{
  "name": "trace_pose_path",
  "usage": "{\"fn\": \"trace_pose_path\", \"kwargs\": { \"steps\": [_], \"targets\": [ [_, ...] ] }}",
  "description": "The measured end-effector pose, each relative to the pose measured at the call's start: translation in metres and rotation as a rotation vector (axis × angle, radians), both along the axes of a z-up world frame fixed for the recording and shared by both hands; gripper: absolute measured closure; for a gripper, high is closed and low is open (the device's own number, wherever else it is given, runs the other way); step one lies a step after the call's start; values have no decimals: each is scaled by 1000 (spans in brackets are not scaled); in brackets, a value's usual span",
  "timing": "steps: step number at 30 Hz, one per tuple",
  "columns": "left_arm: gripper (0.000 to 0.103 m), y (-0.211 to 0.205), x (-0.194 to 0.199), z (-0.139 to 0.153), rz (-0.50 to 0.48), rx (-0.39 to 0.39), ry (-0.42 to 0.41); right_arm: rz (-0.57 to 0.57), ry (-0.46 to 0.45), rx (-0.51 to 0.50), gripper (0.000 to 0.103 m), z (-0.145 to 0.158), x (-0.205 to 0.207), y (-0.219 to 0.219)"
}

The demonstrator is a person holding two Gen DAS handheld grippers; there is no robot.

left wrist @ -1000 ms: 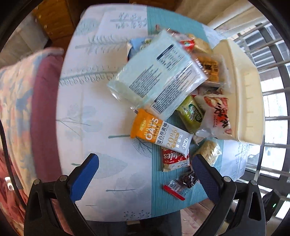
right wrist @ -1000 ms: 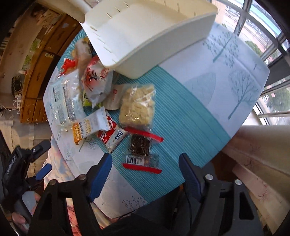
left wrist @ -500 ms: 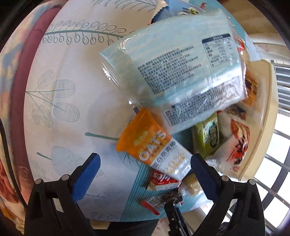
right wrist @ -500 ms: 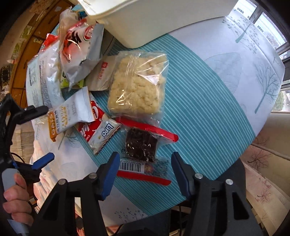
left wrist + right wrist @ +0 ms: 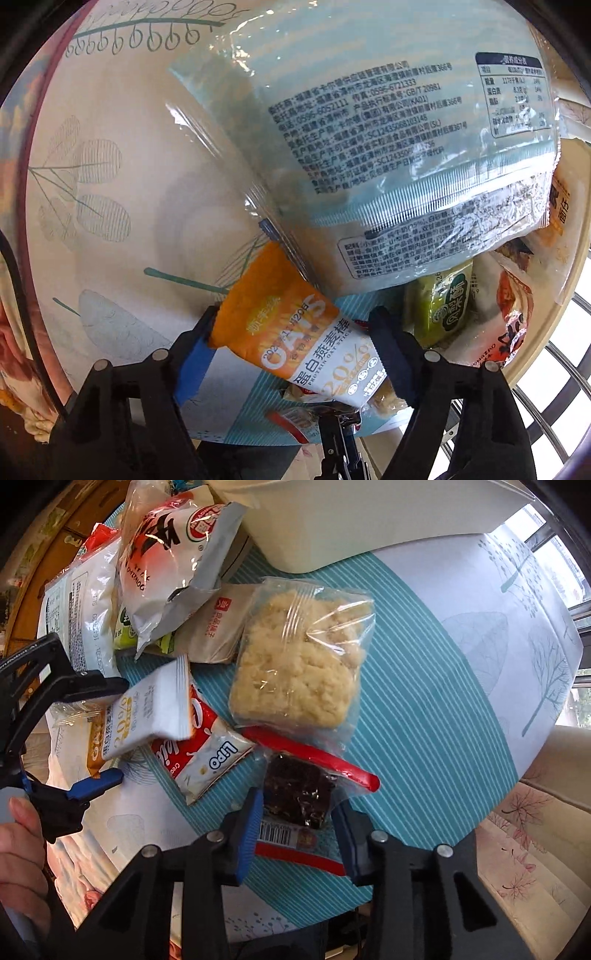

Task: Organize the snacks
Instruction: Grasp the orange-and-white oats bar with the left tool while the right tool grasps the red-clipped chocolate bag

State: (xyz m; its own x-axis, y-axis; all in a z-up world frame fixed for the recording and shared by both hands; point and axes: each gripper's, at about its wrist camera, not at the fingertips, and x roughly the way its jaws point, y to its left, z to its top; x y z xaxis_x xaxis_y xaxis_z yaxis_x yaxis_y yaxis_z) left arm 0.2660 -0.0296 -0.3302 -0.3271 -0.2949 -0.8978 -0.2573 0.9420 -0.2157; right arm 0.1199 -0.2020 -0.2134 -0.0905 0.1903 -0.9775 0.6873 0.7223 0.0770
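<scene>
left tool (image 5: 295, 339) pinches the oats bar (image 5: 291, 332); big pale bag (image 5: 369, 155) overlaps it at 12 o'clock. right tool (image 5: 297, 821) spread around the dark snack (image 5: 297, 794) on the tabletop (image 5: 424, 709); crumble bag (image 5: 299, 664) at 12.

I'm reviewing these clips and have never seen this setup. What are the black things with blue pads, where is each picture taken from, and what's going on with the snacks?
No robot here: a person holds a pair of hand-held tongs in each hand, each carrying a wide-angle camera that looks along its fingers.

The left camera shows the left tongs straddling an orange-and-white oat bar that lies partly under a big pale blue packet. The right camera shows the right tongs around a clear packet of dark snack with red strips, and the left tongs again at its left edge.

I cannot tell whether either pair grips yet. More snacks lie on the patterned tablecloth, including a crumbly yellow block in plastic, beside a cream bin.
</scene>
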Motion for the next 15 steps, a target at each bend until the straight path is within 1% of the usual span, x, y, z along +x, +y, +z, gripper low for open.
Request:
{"fn": "trace_pose_path", "kwargs": {
  "steps": [2,4,5,7,8,10,11,12,13,14,15],
  "targets": [
    [27,0,1,1,2,14,1,11,3,-4,65,-1,4,2],
    [34,1,1,5,3,29,3,16,7,-5,66,0,7,2],
    [37,2,2,17,1,32,6,18,9,-5,66,3,11,7],
    [46,12,0,19,5,28,7,24,10,-7,66,3,15,15],
    [47,16,1,20,12,27,11,29,10,-9,67,4,16,17],
    [56,21,-3,20,14,30,5,41,4,-24,73,8,19,18],
    [59,28,-6,25,17,28,-5,54,2,-31,75,10,21,22],
    [65,32,-5,28,18,24,-11,64,-6,-39,77,10,20,22],
    [77,34,-5,32,18,21,-20,71,-11,-42,78,11,20,23],
    [77,35,-3,37,16,15,-36,71,-12,-42,79,11,21,24],
    [80,36,-3,41,14,10,-45,71,-13,-41,79,12,21,24]
  ]
}}
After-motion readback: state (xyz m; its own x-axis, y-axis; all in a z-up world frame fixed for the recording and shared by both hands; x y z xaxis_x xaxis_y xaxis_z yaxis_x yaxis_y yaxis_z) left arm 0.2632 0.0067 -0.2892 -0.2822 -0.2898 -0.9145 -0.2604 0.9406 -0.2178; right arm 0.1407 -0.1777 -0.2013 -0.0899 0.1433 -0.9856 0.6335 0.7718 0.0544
